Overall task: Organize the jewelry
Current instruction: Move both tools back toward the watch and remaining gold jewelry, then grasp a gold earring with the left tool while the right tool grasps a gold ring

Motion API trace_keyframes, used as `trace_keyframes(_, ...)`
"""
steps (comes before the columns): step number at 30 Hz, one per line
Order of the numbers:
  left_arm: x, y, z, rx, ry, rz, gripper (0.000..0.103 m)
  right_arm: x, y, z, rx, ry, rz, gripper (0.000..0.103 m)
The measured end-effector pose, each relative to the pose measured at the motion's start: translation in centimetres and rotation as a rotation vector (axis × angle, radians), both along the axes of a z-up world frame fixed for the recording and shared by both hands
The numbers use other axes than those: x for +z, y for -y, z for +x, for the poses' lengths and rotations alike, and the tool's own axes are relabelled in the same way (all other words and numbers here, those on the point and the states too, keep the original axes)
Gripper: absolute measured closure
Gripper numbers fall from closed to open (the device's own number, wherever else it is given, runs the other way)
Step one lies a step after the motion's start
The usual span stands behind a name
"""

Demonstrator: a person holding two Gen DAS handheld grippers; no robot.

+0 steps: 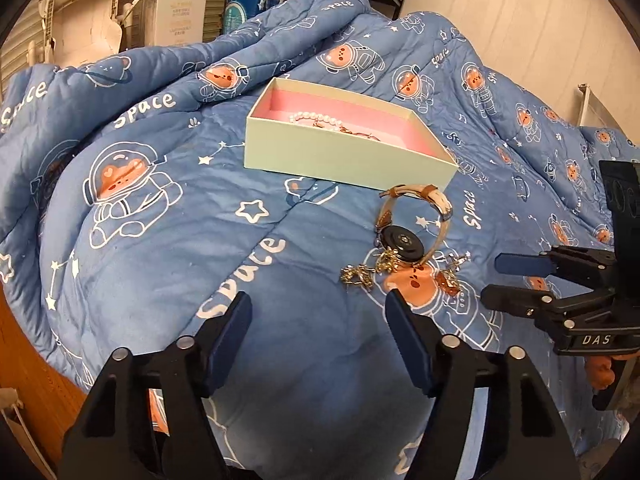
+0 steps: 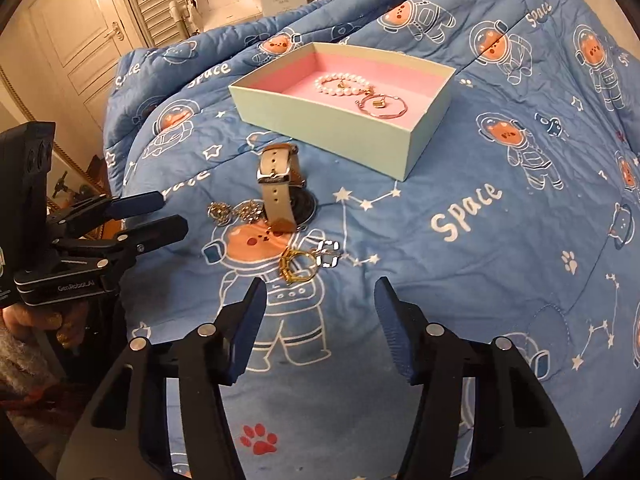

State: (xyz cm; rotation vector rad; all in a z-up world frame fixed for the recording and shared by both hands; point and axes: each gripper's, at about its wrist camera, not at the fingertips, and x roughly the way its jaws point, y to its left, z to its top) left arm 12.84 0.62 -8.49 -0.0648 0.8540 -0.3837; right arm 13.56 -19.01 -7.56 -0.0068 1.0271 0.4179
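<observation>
A mint box (image 1: 340, 156) (image 2: 320, 128) with pink lining sits on the quilt, holding a pearl bracelet (image 1: 316, 118) (image 2: 340, 86) and a rose-gold bangle (image 2: 382, 106). In front of it lies a beige-strap watch (image 1: 404, 240) (image 2: 276, 184). Beside the watch are gold chain pieces (image 1: 358, 276) (image 2: 222, 212), a gold ring-like piece (image 2: 296, 266) and a small silver piece (image 2: 328, 258). My left gripper (image 1: 319, 300) (image 2: 174, 212) stands open just short of the gold chain. My right gripper (image 2: 320, 286) (image 1: 494, 278) is open just short of the gold and silver pieces. Neither holds anything.
Everything lies on a rumpled blue quilt (image 1: 160, 240) printed with space bears, which rises in folds behind the box. A white door (image 2: 76, 40), a shutter and cardboard boxes (image 1: 180, 8) stand at the back. Wooden floor (image 1: 24, 344) shows at the quilt's left edge.
</observation>
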Motion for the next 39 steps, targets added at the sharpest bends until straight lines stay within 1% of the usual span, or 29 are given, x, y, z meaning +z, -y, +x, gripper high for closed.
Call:
trace_keyframes(2,-0.1,0.5,-0.1,-0.019,-0.008,-0.009,0.051,-0.4,-0.3,-0.2,0.006,-0.026,0.026,0.054)
trace_keyframes(3,-0.2,0.8,-0.1,-0.031,-0.013,-0.012,0.053,-0.6,-0.4,-0.2,0.008,-0.036,0.035,0.057)
trace_keyframes(4,-0.3,1.1,-0.2,-0.044,-0.018,-0.014,0.057,-0.8,-0.5,-0.2,0.012,-0.044,0.039,0.060)
trace_keyframes(5,-0.4,1.3,-0.2,-0.054,-0.019,-0.014,0.061,-0.9,-0.6,-0.2,0.014,-0.051,0.043,0.061)
trace_keyframes(6,-0.5,1.6,-0.2,-0.065,-0.022,-0.013,0.063,-1.1,-0.8,-0.2,0.015,-0.055,0.044,0.062)
trace_keyframes(8,-0.8,2.1,-0.2,-0.079,-0.032,-0.013,0.073,-1.2,-0.9,-0.1,0.017,-0.058,0.044,0.064)
trace_keyframes(9,-0.9,2.3,-0.1,-0.082,-0.038,-0.014,0.076,-1.2,-0.9,0.0,0.018,-0.061,0.046,0.065)
trace_keyframes(10,-1.0,2.5,0.0,-0.084,-0.043,-0.019,0.082,-1.3,-0.9,0.1,0.019,-0.064,0.050,0.067)
trace_keyframes(11,-1.0,2.5,0.1,-0.084,-0.046,-0.026,0.086,-1.3,-1.0,0.2,0.019,-0.067,0.052,0.068)
trace_keyframes(15,-1.1,2.7,0.6,-0.071,-0.063,-0.044,0.090,-1.5,-1.1,0.3,0.021,-0.072,0.050,0.068)
trace_keyframes(20,-1.3,2.5,1.4,-0.042,-0.085,-0.069,0.091,-1.6,-1.2,0.3,0.024,-0.071,0.045,0.068)
trace_keyframes(27,-1.3,2.7,2.0,-0.028,-0.086,-0.064,0.092,-1.8,-2.0,0.6,0.041,-0.046,0.007,0.068)
trace_keyframes(32,-1.4,2.7,2.5,-0.022,-0.093,-0.061,0.097,-1.9,-2.0,1.0,0.038,-0.041,0.014,0.068)
trace_keyframes(35,-1.4,2.6,2.8,-0.017,-0.102,-0.069,0.098,-2.0,-2.0,1.2,0.033,-0.041,0.026,0.069)
trace_keyframes(39,-1.4,2.5,3.0,-0.009,-0.112,-0.080,0.099,-2.1,-2.0,1.5,0.025,-0.038,0.035,0.076)
